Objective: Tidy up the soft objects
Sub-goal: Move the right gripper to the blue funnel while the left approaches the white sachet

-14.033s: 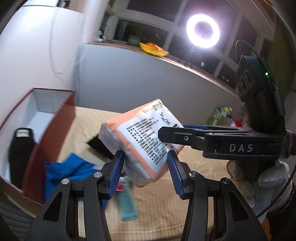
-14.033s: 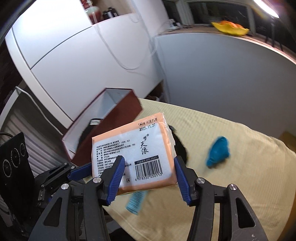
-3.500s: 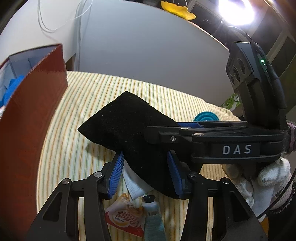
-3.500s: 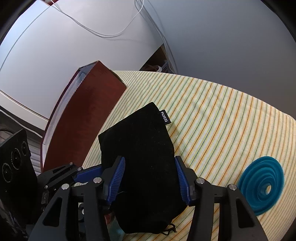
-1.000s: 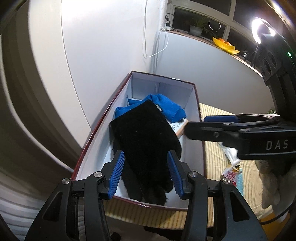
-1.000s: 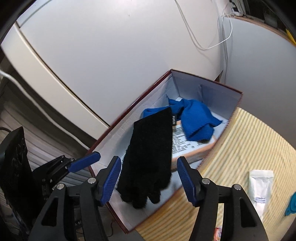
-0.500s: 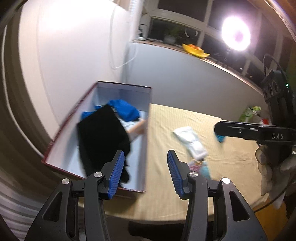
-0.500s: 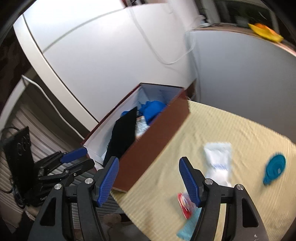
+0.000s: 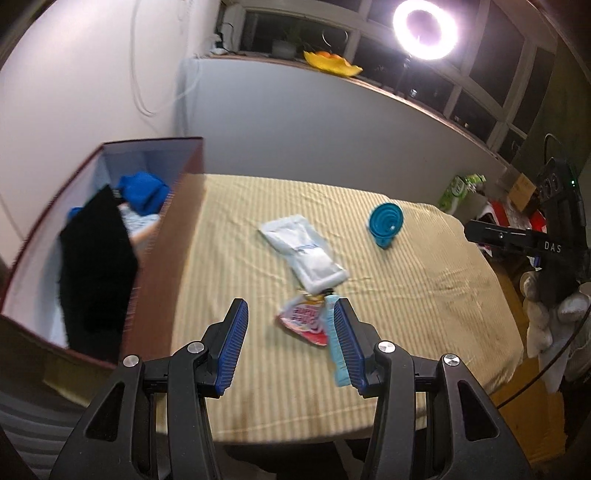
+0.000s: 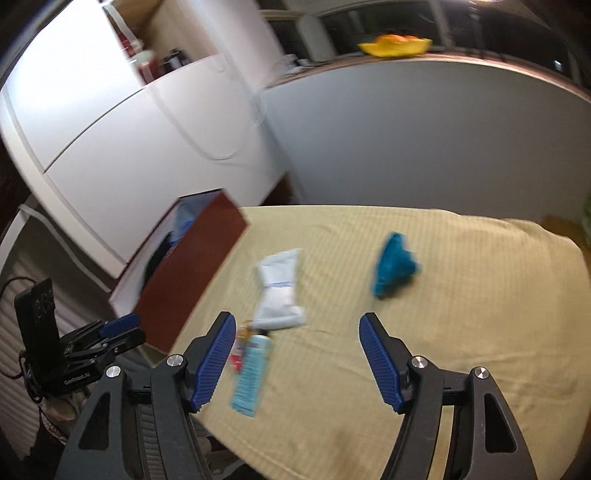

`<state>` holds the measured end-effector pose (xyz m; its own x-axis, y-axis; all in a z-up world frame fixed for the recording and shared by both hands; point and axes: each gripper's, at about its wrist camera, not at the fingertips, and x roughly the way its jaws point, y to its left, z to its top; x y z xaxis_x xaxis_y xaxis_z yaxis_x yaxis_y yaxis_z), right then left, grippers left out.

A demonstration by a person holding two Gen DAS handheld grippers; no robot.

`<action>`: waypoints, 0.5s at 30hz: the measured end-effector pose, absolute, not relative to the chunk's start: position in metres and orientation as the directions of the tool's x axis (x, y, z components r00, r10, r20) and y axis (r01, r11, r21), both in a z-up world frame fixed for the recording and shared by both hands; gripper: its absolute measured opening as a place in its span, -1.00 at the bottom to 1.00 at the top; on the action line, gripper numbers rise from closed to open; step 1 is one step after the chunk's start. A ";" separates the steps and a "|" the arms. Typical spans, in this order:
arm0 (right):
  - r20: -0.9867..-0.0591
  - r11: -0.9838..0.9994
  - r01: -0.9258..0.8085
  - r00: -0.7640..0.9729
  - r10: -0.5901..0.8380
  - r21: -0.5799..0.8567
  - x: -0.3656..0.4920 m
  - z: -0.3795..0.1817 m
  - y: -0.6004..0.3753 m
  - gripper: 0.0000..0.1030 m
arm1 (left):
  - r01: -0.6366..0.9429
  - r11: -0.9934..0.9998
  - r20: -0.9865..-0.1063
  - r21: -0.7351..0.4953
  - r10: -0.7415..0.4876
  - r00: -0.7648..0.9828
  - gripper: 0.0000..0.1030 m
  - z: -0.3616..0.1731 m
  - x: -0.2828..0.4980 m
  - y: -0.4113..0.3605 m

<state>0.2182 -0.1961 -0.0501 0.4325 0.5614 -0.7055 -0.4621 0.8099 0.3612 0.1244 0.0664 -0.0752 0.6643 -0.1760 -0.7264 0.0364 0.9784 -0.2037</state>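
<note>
A dark red box (image 9: 173, 258) stands at the table's left edge. In it lie a black pouch (image 9: 96, 258) and a blue cloth (image 9: 144, 192). The box also shows in the right wrist view (image 10: 192, 269). On the striped tablecloth lie a white soft packet (image 9: 303, 251), a pink sachet (image 9: 304, 321), a light blue tube (image 9: 336, 354) and a blue collapsible funnel (image 9: 386, 225). My left gripper (image 9: 290, 345) is open and empty above the table's near edge. My right gripper (image 10: 297, 360) is open and empty, held above the table. The packet (image 10: 279, 291), tube (image 10: 251, 376) and funnel (image 10: 393, 269) show in its view.
The table (image 9: 424, 302) is covered in a yellow striped cloth and stands against a grey wall. A ring light (image 9: 424, 27) shines above the window sill. Clutter lies on the floor at the right beyond the table.
Both grippers let go of the black pouch in the box and drew back to the right. They now look over the table with jaws open and empty.
</note>
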 end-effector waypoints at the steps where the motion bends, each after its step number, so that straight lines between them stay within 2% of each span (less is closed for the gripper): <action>1: -0.710 0.818 -0.449 0.437 0.551 0.359 0.222 -0.052 -0.202 0.28 | 0.038 0.978 -0.729 -0.204 -0.178 0.661 -0.08 -0.077 0.126 0.063; 4: -0.729 0.844 -0.421 0.452 0.513 0.332 0.236 -0.058 -0.212 0.28 | 0.040 0.975 -0.748 -0.217 -0.192 0.635 -0.01 -0.082 0.143 0.054; 6: -0.742 0.852 -0.406 0.447 0.500 0.330 0.247 -0.064 -0.216 0.28 | 0.038 0.975 -0.766 -0.221 -0.197 0.612 0.13 -0.085 0.159 0.048; 9: -0.759 0.860 -0.400 0.437 0.483 0.317 0.263 -0.071 -0.214 0.28 | 0.021 0.975 -0.791 -0.223 -0.193 0.580 0.16 -0.090 0.179 0.042; 12: -0.777 0.862 -0.398 0.416 0.473 0.312 0.279 -0.080 -0.207 0.28 | -0.018 0.980 -0.822 -0.199 -0.157 0.547 0.33 -0.098 0.208 0.034; 15: -0.802 0.871 -0.404 0.399 0.444 0.281 0.293 -0.090 -0.196 0.28 | -0.064 0.981 -0.857 -0.185 -0.129 0.499 0.33 -0.110 0.234 0.030</action>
